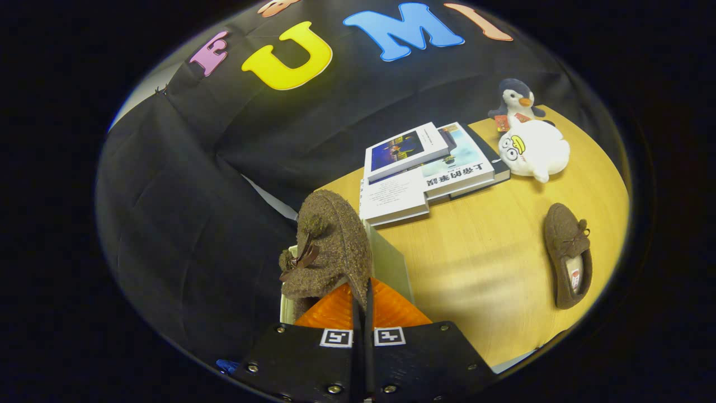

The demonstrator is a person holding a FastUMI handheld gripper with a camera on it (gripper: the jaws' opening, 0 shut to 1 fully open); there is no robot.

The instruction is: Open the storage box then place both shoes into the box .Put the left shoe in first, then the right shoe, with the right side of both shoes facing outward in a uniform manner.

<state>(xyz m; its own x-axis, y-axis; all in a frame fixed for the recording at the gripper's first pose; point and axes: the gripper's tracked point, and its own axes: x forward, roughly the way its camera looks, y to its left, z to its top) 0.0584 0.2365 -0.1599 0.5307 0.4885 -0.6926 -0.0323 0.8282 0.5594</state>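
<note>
My gripper [362,291] is shut on a brown fuzzy shoe [327,246] with a dark bow; both fingers pinch its edge, and the shoe stands toe-up just ahead of them. Behind and under the shoe I see the pale wall of the storage box [389,260], partly hidden by the shoe and the fingers. The second brown shoe [569,262] lies on its sole on the wooden table [481,268], well to the right of the fingers, its opening facing up.
A stack of books [425,170] lies on the table beyond the box. A white plush toy [534,150] and a penguin plush [516,101] sit past the books, at the table's far right. Black cloth hangs behind and to the left.
</note>
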